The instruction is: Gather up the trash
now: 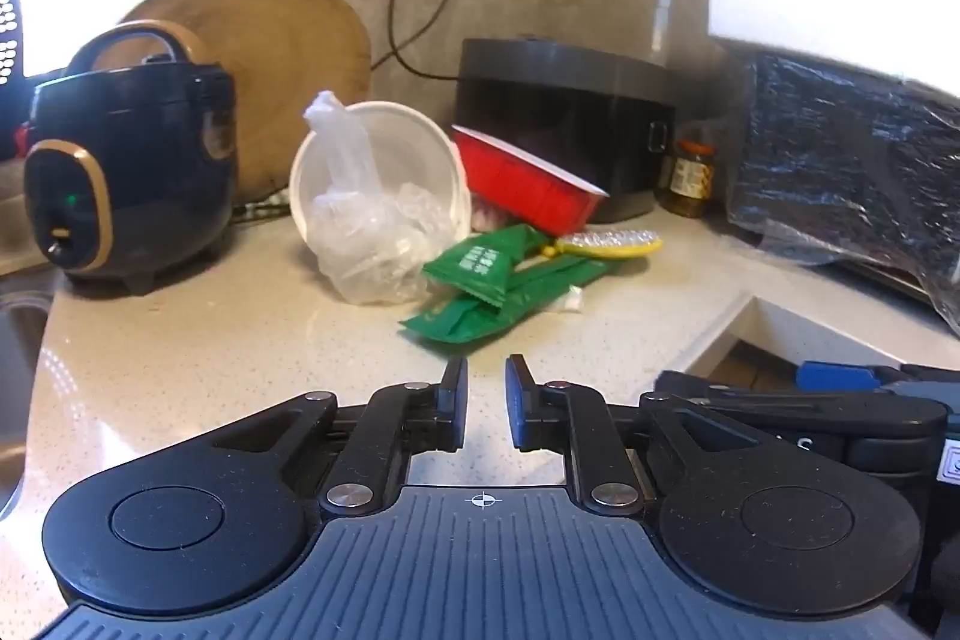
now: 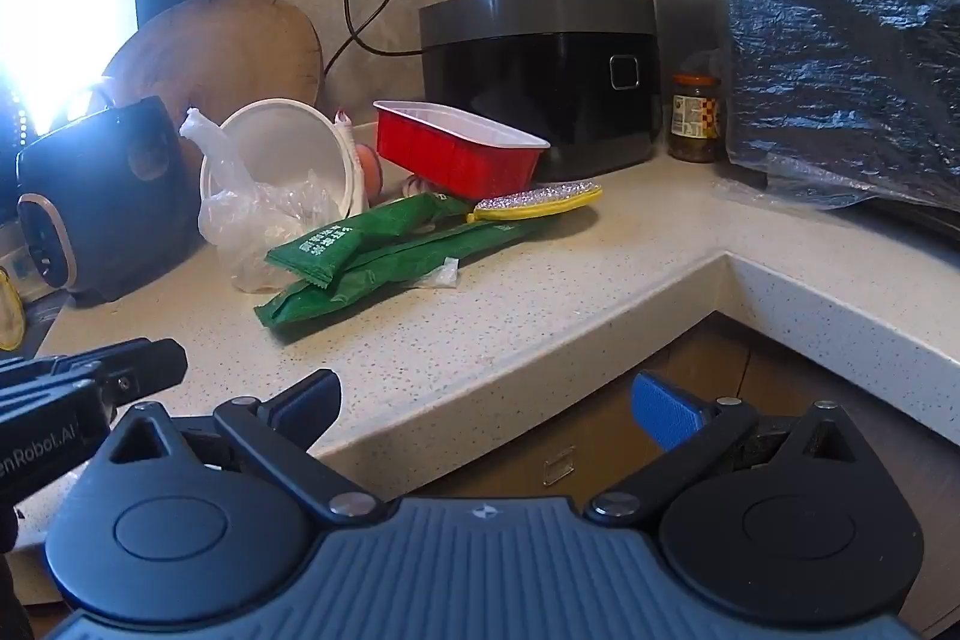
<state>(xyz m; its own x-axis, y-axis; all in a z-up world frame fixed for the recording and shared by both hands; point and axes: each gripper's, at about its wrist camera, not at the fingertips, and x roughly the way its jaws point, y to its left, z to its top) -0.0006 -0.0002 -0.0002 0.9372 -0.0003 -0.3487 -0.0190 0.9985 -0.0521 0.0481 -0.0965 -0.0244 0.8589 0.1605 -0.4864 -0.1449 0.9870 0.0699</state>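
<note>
Just ahead of the left gripper, its jaws narrowly parted and empty, lie the green wrappers, while the right gripper hangs spread wide and empty off the counter edge; flat foil could slide away from a pinch.

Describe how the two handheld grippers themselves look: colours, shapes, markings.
Both are alike: a ribbed grey-blue body with a small crosshair mark, two round black discs, black linkage arms with silver pivots, and blue finger pads. The left gripper shows dark blue pads; the right gripper shows a brighter blue pad. White lettering runs along the left one's side. No cables visible.
</note>
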